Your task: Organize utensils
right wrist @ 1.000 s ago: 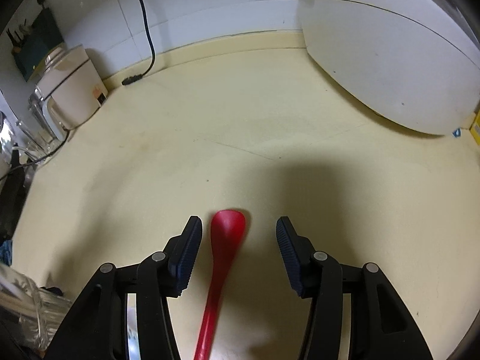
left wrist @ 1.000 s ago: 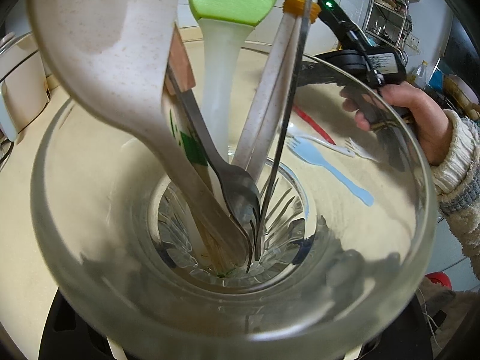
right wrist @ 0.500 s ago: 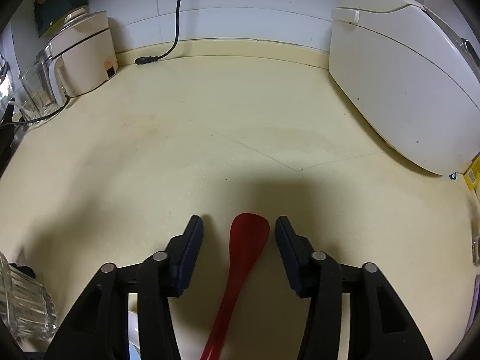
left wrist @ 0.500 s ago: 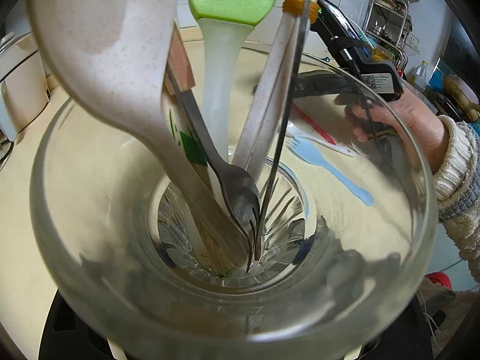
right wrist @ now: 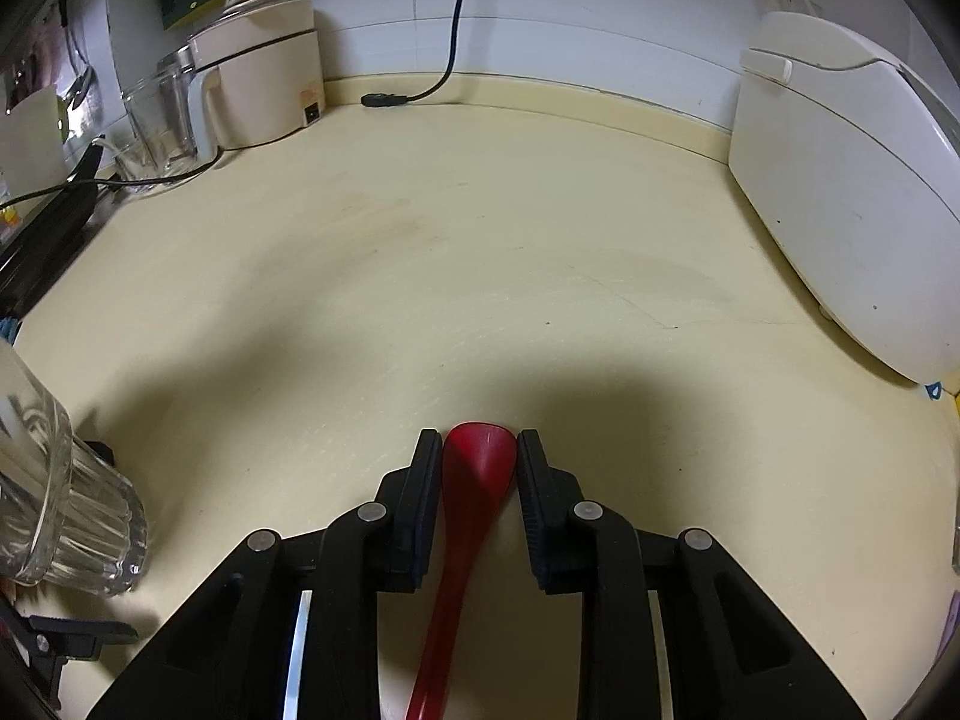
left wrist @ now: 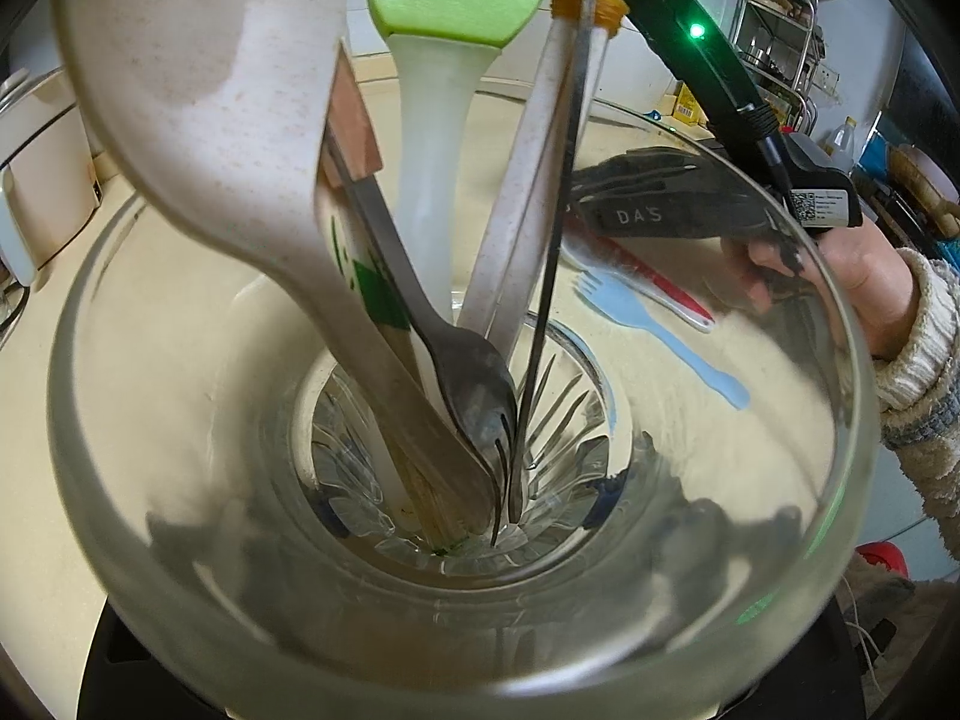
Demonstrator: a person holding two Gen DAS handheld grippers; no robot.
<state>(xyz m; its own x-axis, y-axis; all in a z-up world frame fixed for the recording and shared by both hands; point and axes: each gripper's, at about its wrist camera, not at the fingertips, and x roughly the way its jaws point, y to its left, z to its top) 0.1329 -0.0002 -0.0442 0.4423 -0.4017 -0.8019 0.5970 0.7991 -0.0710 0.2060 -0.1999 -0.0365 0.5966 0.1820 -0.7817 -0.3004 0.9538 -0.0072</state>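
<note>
My left gripper holds a clear glass jar (left wrist: 180,540) tight against its camera; its fingers are hidden. In the jar stand a beige spoon (left wrist: 198,90), a green brush (left wrist: 450,0), a metal fork (left wrist: 468,384) and white chopsticks (left wrist: 540,180). My right gripper (right wrist: 480,450) is shut on the bowl of a red spoon (right wrist: 474,480) just above the counter. The same spoon (left wrist: 654,282) shows through the glass, next to a light blue fork (left wrist: 648,324) and a white utensil lying on the counter.
A white rice cooker (right wrist: 840,180) stands at the right, a beige appliance (right wrist: 258,72) and a glass pitcher (right wrist: 156,114) at the back left. A black cable (right wrist: 444,60) hangs down the wall. The jar also shows in the right wrist view (right wrist: 66,510) at the left.
My right gripper's fingers have closed from wide open onto the red spoon's bowl, and its view has swung left. The left gripper and jar have stayed still.
</note>
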